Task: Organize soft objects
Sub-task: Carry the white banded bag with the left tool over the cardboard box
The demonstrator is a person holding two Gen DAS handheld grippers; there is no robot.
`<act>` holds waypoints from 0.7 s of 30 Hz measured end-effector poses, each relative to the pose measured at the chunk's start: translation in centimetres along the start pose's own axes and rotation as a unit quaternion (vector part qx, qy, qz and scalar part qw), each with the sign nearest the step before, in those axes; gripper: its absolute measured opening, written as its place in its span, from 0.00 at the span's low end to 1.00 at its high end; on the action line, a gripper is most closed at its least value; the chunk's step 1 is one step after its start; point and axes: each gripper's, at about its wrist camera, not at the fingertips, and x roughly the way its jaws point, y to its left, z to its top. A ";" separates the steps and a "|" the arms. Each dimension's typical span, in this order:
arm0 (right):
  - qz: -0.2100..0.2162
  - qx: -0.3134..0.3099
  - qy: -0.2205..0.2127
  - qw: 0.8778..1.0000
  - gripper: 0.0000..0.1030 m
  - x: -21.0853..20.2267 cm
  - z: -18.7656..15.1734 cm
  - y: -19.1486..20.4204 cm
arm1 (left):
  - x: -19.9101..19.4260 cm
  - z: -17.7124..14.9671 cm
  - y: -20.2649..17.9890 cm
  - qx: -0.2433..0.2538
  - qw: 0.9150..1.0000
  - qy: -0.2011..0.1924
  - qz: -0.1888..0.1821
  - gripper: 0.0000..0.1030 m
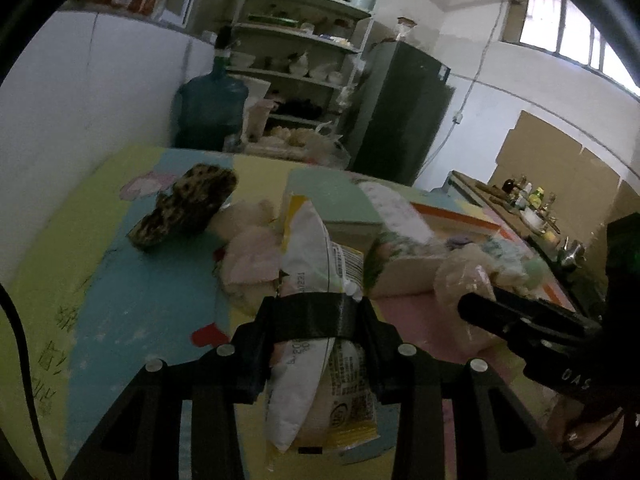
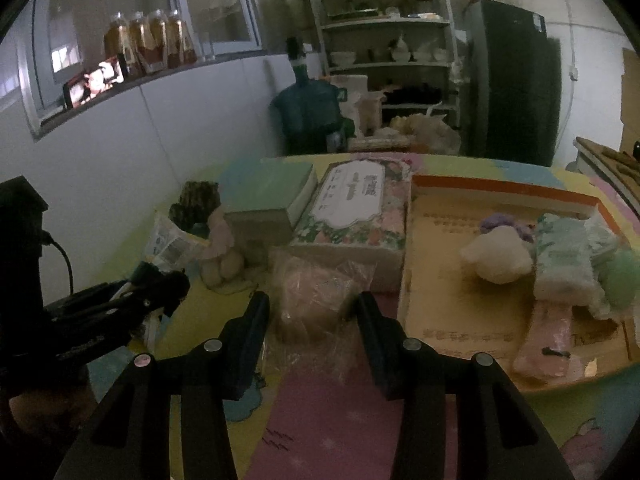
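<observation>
Left fingers (image 1: 280,320) clamped on snack packet (image 1: 316,360) — print unreadable — right fingers (image 2: 260,320) gripping clear bag (image 2: 316,300)

home kitchen: crockery shelves (image 2: 384,32), fridge (image 2: 512,80)

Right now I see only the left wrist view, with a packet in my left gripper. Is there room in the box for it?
Observer: Yes. The left half of the box is bare cardboard.
Operator: What fills the rest?
Observer: A white plush sits mid-box, with green packs stacked to its right.
Operator: Does the right gripper really have its bag?
Observer: It looks so. The right gripper has a finger on each side of the bag, just left of the box's near corner.
</observation>
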 end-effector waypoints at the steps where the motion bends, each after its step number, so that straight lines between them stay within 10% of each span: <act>1: 0.001 0.001 -0.003 1.000 0.45 -0.3 0.0 -0.2 | 0.0 0.2 -0.5 0.003 1.000 -0.002 -0.003 0.38; 21: -0.014 0.030 -0.062 0.998 0.45 -6.1 0.0 -5.2 | 0.5 1.7 -8.7 0.051 0.997 -0.021 -0.054 0.38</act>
